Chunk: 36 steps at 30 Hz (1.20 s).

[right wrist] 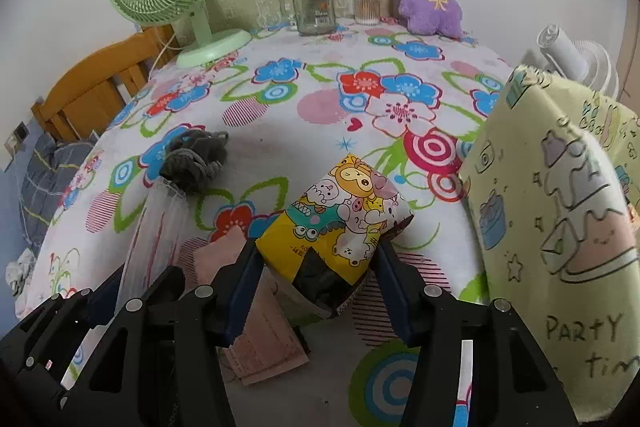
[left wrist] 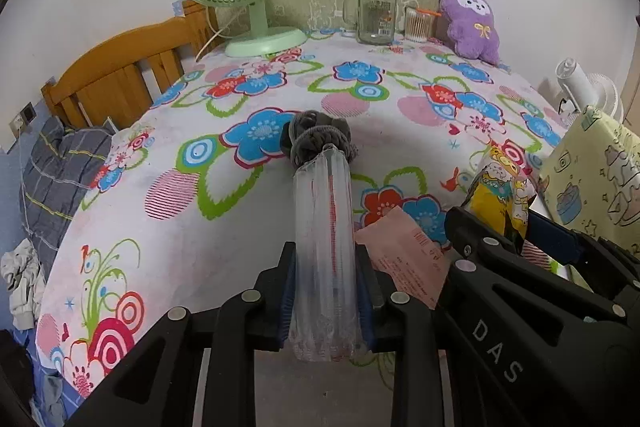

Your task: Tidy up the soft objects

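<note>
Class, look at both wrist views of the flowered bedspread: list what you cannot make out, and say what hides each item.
- Contents of the clear plastic bag: left wrist view, crinkled film blurs them.
- Inside of the cartoon-print packet: right wrist view, its torn opening is dark.
- Pink paper slip: print too small, partly under the right tongs.
- Jar label: too small.
- White fan: hidden behind the yellow cushion.

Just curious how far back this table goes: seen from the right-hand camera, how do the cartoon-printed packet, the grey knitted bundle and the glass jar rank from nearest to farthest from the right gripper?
1. Cartoon-printed packet: between the right gripper's fingers.
2. Grey knitted bundle: mid-table, to the left.
3. Glass jar: at the far edge, by the wall.
</note>
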{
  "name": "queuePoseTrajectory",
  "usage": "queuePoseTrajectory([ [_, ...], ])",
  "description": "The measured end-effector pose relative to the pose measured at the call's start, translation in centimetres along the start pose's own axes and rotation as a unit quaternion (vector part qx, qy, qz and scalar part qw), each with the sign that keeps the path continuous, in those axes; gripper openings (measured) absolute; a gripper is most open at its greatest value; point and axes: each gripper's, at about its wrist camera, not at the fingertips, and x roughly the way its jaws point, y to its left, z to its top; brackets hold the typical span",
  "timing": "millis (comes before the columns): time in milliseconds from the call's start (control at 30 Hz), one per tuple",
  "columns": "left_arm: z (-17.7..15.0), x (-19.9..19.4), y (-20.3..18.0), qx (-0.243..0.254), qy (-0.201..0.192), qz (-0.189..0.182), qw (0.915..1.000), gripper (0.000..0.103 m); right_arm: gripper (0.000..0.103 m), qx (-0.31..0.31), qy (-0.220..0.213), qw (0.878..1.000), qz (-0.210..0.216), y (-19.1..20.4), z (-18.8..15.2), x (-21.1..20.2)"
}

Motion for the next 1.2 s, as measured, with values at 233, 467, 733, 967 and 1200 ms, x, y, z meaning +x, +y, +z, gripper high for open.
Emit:
queuePoseTrajectory([
  [233,0.5,-2.0,-0.1,-0.002,-0.022,0.002,0.9998,0.026,0.059,-0.005,-0.022,1.000,0.009,0.1,0.5,-2.4],
  [467,1.1,-4.3,-0.4,-0.002,-0.042,-0.003,0.9991,0.026,0.059,-0.011,-0.047,0.999,0.014,0.0,1.1,-5.1],
  [733,1.8,-6.8,-1.1,0.005,-0.066,-0.008,0.9978,0.026,0.059,-0.016,-0.074,0.997,0.020,-0.2,1.7,-8.2],
  [967,2.1,-9.2,-1.6,0.008,-0.088,-0.014,0.9960,0.026,0.059,-0.018,-0.098,0.995,0.024,-0.4,2.0,-10.9],
  [1200,2.7,-11.3,-2.3,0.015,-0.112,-0.017,0.9934,0.026,0.059,-0.023,-0.121,0.992,0.026,-0.9,2.6,-13.3],
])
